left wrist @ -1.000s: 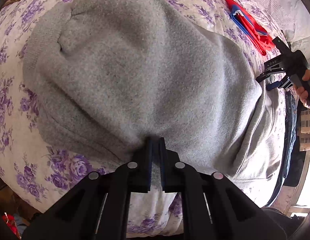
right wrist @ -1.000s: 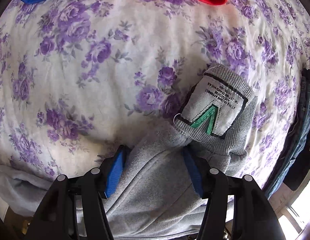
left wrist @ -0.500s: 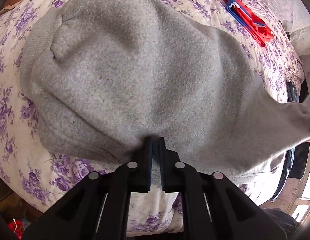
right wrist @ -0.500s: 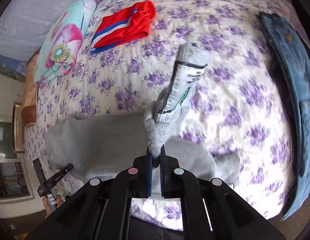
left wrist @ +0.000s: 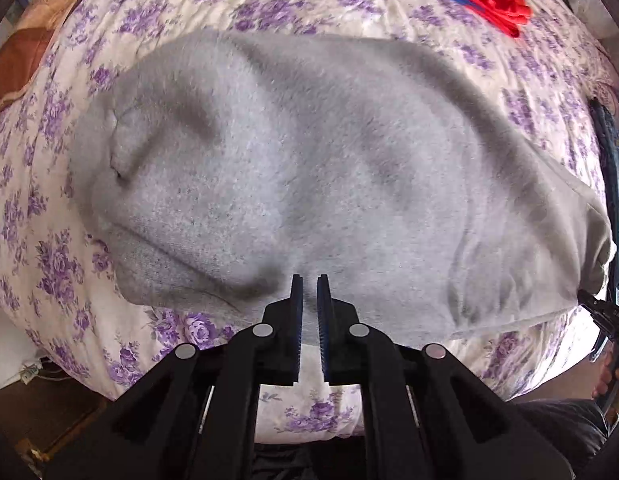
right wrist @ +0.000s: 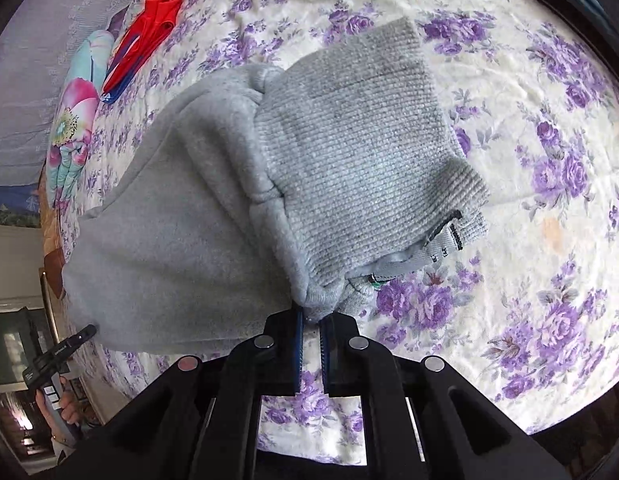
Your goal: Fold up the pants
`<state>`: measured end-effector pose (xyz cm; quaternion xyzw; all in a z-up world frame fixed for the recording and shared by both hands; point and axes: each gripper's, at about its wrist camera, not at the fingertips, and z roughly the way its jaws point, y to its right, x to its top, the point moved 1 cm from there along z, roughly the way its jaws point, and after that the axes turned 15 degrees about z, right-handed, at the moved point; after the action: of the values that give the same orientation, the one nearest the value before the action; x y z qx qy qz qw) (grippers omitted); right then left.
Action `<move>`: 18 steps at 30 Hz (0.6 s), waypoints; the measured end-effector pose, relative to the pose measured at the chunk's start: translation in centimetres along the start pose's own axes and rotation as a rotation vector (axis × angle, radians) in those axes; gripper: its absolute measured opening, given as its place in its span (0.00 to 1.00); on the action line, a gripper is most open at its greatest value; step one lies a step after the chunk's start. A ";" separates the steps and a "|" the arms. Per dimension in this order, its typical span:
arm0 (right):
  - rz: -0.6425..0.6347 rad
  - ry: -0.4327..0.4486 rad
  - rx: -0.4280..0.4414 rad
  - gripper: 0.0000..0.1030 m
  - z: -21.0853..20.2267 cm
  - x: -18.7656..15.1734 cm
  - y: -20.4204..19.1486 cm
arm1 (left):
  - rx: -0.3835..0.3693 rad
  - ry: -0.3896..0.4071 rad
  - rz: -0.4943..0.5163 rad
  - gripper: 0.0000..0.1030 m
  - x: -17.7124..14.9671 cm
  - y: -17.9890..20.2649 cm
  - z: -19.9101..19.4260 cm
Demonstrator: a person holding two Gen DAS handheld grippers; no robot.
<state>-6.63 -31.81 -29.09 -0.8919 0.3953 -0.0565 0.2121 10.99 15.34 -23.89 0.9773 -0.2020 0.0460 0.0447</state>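
1. Both my tongs pinched the grey pants (left wrist: 309, 176), lifted over the flowered bedspread (right wrist: 549, 184): left gripper (left wrist: 308, 300) on the near edge, right gripper (right wrist: 310, 322) beside the ribbed cuff (right wrist: 369, 152).
2. Thick, soft fleece could slide out of such narrow bites.
3. Uneven pulling might crease the fold.
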 end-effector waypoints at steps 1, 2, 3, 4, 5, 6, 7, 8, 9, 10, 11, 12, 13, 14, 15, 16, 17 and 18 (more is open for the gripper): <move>-0.015 0.007 -0.007 0.07 -0.5 -0.1 -0.2 | -0.029 0.036 0.017 0.07 0.2 0.7 -1.0; -0.019 0.009 -0.017 0.07 -0.8 -0.2 -0.2 | -0.063 0.073 0.030 0.07 0.5 1.4 -1.7; -0.013 0.002 -0.041 0.13 -0.7 -0.1 -0.1 | -0.096 0.101 0.041 0.07 0.8 2.0 -2.1; -0.005 -0.007 -0.089 0.32 -0.6 0.0 0.0 | -0.123 0.113 0.049 0.08 1.2 2.7 -1.9; -0.005 -0.014 -0.161 0.43 -0.6 0.1 0.2 | -0.136 0.109 0.055 0.10 1.7 3.4 -1.2; -0.014 -0.014 -0.237 0.54 -0.6 0.0 0.3 | -0.135 0.090 0.061 0.10 2.2 4.3 -0.1; -0.040 -0.014 -0.291 0.54 -0.8 -0.3 0.0 | -0.130 0.063 0.066 0.10 2.5 5.0 1.4; -0.083 -0.022 -0.329 0.54 -1.0 -0.7 -0.7 | -0.132 0.030 0.063 0.10 2.4 5.3 3.1; -0.133 -0.037 -0.350 0.54 -1.3 -1.2 -1.7 | -0.140 -0.010 0.051 0.10 1.5 5.4 4.7; -0.179 -0.053 -0.350 0.54 -1.7 -1.6 -3.0 | -0.152 -0.046 0.029 0.10 0.9 5.2 6.3; -0.224 -0.071 -0.329 0.54 -2.0 -2.1 -4.7 | -0.169 -0.025 0.010 0.10 0.3 4.8 6.8; -0.273 -0.091 -0.290 0.54 -2.4 -2.4 -6.7 | -0.195 0.013 -0.007 0.10 -0.3 4.4 6.6; -0.329 -0.109 -0.237 0.54 -2.6 -2.6 -9.0 | -0.224 0.020 -0.020 0.10 -0.9 4.0 6.5; -0.386 -0.117 -0.182 0.54 -2.7 -2.7 -11.4 | -0.258 0.028 -0.039 0.10 -1.3 3.5 6.6; -0.451 -0.114 -0.122 0.56 -2.5 -2.7 -14.2 | -0.291 0.038 -0.060 0.10 -1.7 3.0 6.6; -0.521 -0.103 -0.065 0.59 -2.1 -2.6 -17.0 | -0.323 0.046 -0.085 0.10 -2.0 2.4 6.8; -0.589 -0.090 -0.024 0.59 -1.4 -2.4 -20.1 | -0.348 0.047 -0.109 0.07 -2.1 1.9 7.0; -0.663 -0.074 0.005 0.59 -0.3 -2.2 -23.2 | -0.360 0.041 -0.127 0.03 -2.1 1.4 7.2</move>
<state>7.56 -16.46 -18.89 -0.9729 0.0754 -0.0909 0.1986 8.99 14.08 -31.18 0.9632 -0.1439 0.0260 0.2257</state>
